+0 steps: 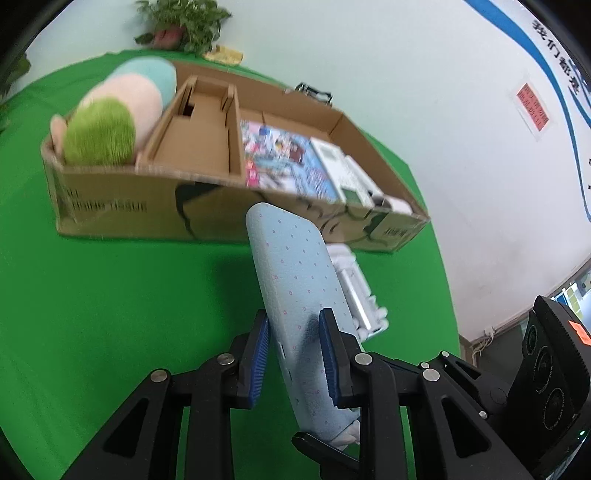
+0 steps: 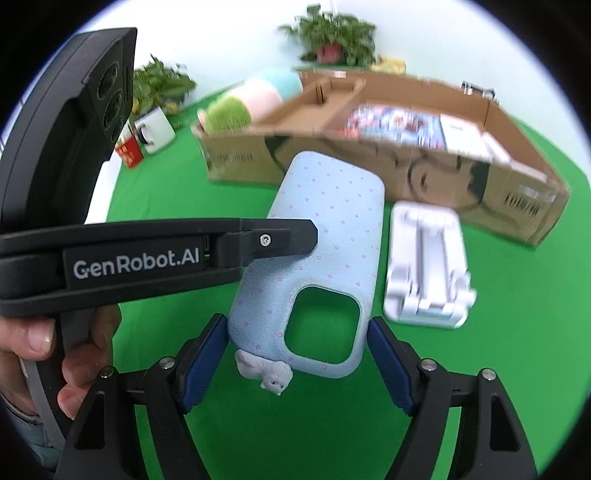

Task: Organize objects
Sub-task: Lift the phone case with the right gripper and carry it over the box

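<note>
My left gripper (image 1: 295,350) is clamped across the thin sides of the pale blue phone case (image 1: 295,280), its blue pads pressing on either edge, and the case is lifted clear of the green cloth (image 1: 110,295). My right gripper (image 2: 297,365) stands wide around the camera-hole end of the same case (image 2: 317,258); the left pad touches the case's edge, but I cannot tell whether the right pad does. A small grey charm (image 2: 264,373) hangs from the case's lower corner. I take the long cardboard box (image 1: 155,210) as my landmark: the case is held in front of its near wall, pointing toward it. A white folding stand (image 2: 424,266) lies on the cloth just in front of the box, beside the case. Inside the box, a striped plush toy (image 1: 110,122) fills the left end, a cardboard insert (image 1: 199,136) sits in the middle, and a colourful book (image 1: 284,162) with white devices (image 1: 343,170) lies at the right. A potted plant (image 1: 184,22) stands behind the box.
</note>
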`<state>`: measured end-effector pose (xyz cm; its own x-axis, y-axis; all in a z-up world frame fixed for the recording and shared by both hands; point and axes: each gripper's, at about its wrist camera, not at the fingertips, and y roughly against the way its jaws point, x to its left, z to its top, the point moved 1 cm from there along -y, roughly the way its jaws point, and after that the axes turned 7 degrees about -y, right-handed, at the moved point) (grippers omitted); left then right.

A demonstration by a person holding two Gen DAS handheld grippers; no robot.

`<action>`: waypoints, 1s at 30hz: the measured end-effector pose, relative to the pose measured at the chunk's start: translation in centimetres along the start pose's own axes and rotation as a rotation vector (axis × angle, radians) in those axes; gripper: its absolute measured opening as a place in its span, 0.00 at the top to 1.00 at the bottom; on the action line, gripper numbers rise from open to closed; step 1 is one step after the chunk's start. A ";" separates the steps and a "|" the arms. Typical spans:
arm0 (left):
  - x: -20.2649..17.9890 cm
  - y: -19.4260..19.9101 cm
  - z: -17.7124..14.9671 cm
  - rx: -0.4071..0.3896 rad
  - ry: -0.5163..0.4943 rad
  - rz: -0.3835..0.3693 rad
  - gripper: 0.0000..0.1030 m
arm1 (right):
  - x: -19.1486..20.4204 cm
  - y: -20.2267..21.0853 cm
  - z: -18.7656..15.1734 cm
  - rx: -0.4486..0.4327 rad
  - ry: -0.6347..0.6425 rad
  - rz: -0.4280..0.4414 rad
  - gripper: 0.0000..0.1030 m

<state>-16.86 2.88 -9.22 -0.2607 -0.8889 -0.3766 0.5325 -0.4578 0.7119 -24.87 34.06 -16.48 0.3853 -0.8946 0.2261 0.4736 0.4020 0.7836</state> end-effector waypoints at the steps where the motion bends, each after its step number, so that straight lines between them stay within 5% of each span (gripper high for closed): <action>1: -0.3 0.7 0.4 -0.022 -0.013 0.009 0.76 | 0.0 0.2 0.3 -0.015 0.001 0.001 0.26; 15: -3.6 6.3 8.6 -0.217 -0.164 0.012 0.77 | 1.0 4.6 7.2 -0.279 0.073 -0.035 0.26; 30: -2.4 3.8 15.6 -0.206 -0.174 0.025 0.77 | -0.4 2.8 13.8 -0.265 0.046 -0.028 0.26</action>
<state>-26.79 3.02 3.62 -0.3709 -0.8971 -0.2400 0.6885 -0.4391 0.5772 -34.65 32.82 -6.41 0.4021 -0.8987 0.1750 0.6730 0.4197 0.6090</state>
